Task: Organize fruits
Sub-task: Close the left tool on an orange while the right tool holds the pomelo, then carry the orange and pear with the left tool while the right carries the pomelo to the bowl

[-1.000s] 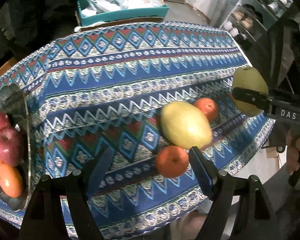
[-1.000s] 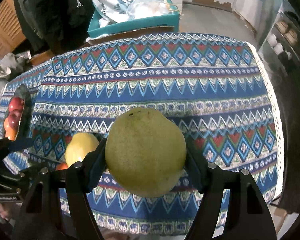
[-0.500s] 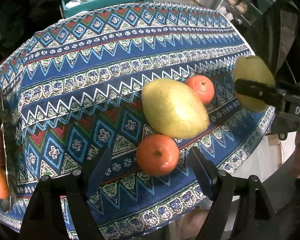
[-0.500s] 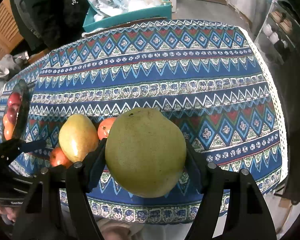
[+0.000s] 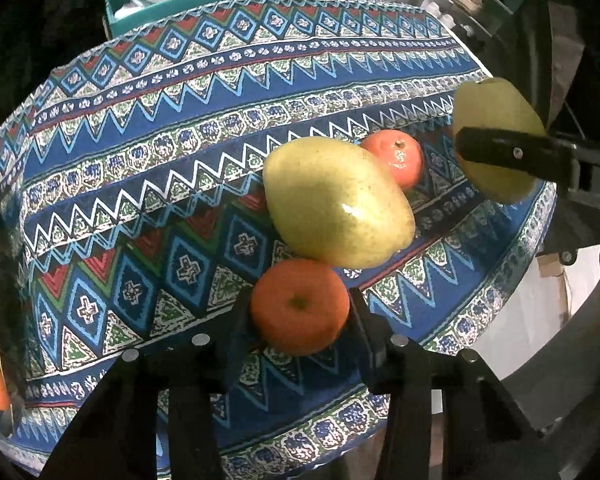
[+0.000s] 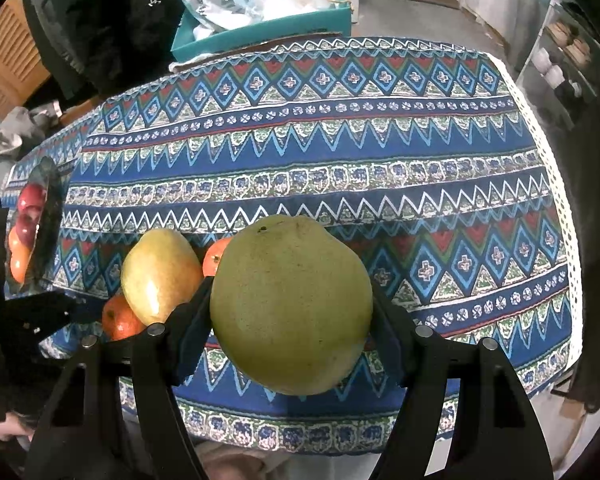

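My left gripper [image 5: 298, 314] is shut on an orange [image 5: 299, 306] that rests on the patterned tablecloth [image 5: 188, 160] near the front edge. A yellow mango [image 5: 336, 204] lies just behind it, touching it, with a second orange [image 5: 394, 156] behind that. My right gripper [image 6: 290, 312] is shut on a large green pomelo [image 6: 292, 304] and holds it above the table's front edge; it also shows in the left wrist view [image 5: 494, 120]. The mango [image 6: 160, 272] and both oranges [image 6: 118, 318] lie to its left.
A glass bowl [image 6: 46, 216] with red apples and oranges stands at the table's left end. A teal box [image 6: 260, 20] with plastic bags sits behind the table. Shelves with cups [image 6: 560, 72] stand at the right.
My left gripper moved forward around the near orange and closed on it. My right gripper with the pomelo shifted slightly nearer the mango.
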{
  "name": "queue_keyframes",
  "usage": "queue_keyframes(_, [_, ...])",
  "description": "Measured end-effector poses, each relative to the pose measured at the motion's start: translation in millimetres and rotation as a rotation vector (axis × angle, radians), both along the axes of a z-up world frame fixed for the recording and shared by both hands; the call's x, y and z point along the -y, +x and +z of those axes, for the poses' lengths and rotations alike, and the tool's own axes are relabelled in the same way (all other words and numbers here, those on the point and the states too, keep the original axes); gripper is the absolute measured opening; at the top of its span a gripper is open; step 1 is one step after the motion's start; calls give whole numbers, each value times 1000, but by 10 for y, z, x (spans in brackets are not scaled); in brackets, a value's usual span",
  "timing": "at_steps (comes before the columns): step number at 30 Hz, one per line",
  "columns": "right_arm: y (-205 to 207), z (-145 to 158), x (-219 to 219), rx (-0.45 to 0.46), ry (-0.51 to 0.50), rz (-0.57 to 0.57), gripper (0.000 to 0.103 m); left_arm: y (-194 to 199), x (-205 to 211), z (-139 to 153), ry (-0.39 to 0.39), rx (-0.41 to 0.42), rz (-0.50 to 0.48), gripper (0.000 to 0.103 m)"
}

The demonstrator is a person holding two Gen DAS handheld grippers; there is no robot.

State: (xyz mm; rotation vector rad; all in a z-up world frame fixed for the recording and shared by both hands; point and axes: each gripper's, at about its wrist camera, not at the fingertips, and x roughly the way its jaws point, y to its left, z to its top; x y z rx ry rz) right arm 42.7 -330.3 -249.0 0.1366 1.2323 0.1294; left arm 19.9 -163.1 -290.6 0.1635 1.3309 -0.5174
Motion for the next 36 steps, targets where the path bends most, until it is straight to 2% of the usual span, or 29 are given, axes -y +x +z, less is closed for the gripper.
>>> queue_keyframes(7, [9,62,-46,25,2,10,72,-31,-44,120,-1,22,-11,45])
queue_keyframes(14, [15,184,-111,70,14,26,72,8,-193,321,-12,51,22,45])
queue_keyframes(36, [121,756,-549,252,60,116,72,171,-652,1094,-41,238,135,45])
